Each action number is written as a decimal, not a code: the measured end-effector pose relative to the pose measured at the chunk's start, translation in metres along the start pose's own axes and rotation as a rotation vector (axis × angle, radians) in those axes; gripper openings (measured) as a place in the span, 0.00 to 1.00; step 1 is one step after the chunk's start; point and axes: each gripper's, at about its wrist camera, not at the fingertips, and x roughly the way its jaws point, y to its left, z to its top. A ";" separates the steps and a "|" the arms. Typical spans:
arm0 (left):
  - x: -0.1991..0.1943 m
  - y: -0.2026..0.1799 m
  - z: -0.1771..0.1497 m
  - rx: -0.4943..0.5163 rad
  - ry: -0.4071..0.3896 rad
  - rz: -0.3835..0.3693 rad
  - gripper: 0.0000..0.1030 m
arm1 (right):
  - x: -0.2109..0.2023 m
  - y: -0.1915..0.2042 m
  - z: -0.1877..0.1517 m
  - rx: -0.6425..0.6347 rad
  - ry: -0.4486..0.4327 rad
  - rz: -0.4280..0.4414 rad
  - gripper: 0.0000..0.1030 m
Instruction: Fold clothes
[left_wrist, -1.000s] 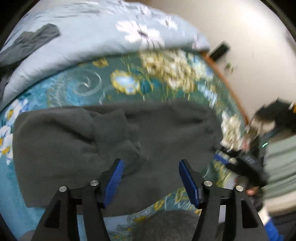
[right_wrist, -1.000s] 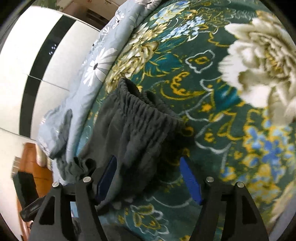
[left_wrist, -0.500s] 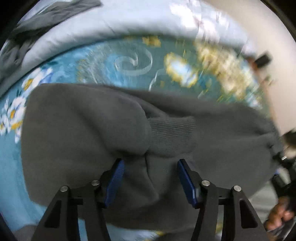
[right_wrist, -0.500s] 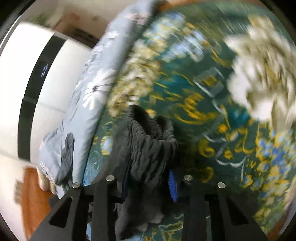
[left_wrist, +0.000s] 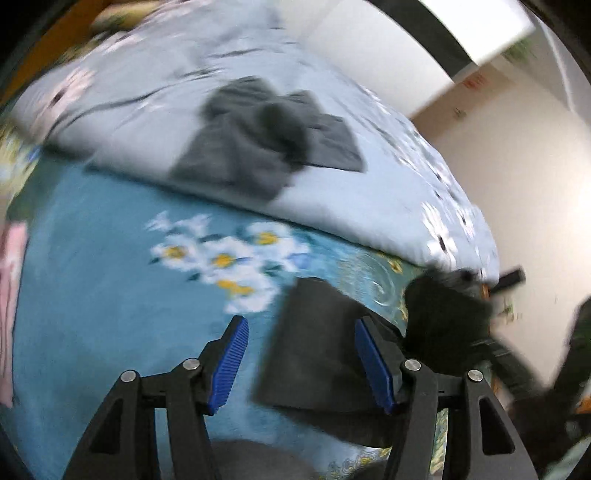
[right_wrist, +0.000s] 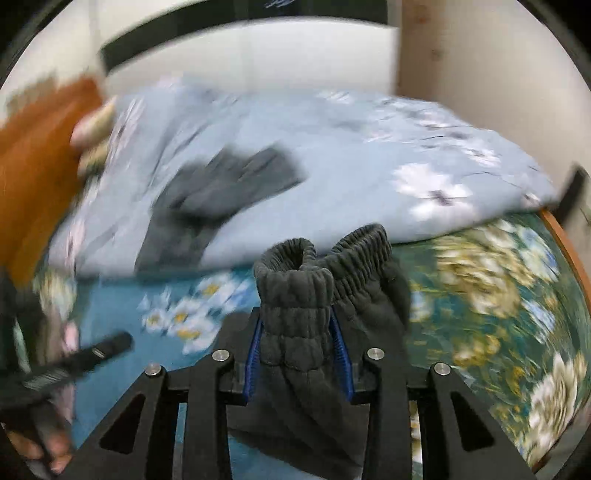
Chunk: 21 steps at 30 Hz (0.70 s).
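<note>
— Well, what does your left wrist camera show?

— My left gripper (left_wrist: 301, 360) hangs with its jaws spread wide, the blue ribbed pads (left_wrist: 373, 363) apart and nothing between them. Under it lies the teal floral bedspread (left_wrist: 103, 295) of the bed. A flat part of the dark grey fleece trousers (left_wrist: 317, 354) lies on that bedspread, below and just right of the gap in my jaws; its right side rises into a dark, blurred bunch. Beyond, a pale blue quilt with white flowers (left_wrist: 351, 192) is heaped across the bed, and a crumpled grey garment (left_wrist: 266, 147) lies on top of it. A white wall (left_wrist: 517, 166) stands at the right.

— And from the right wrist camera?

— There my right gripper (right_wrist: 297, 354) is clenched on the same dark grey fleece trousers (right_wrist: 295, 325): the gathered elastic waistband stands up between the blue pads, and the rest of the cloth hangs down under the jaws. The bedspread (right_wrist: 480, 314) shows beneath, teal with cream blossoms. The pale quilt (right_wrist: 332, 147) lies behind, the grey garment (right_wrist: 214, 195) sprawled on it. At lower left my left hand (right_wrist: 44, 435) grips a black handle; much of this side is blurred.
</note>
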 end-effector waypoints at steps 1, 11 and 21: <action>0.004 0.007 0.003 -0.021 0.009 -0.002 0.62 | 0.018 0.013 -0.006 -0.033 0.043 0.001 0.35; 0.047 0.026 -0.002 -0.102 0.137 -0.101 0.63 | 0.060 0.050 -0.035 -0.108 0.226 0.239 0.54; 0.119 -0.027 -0.028 -0.068 0.307 -0.191 0.75 | 0.006 -0.086 -0.037 0.256 0.098 0.223 0.56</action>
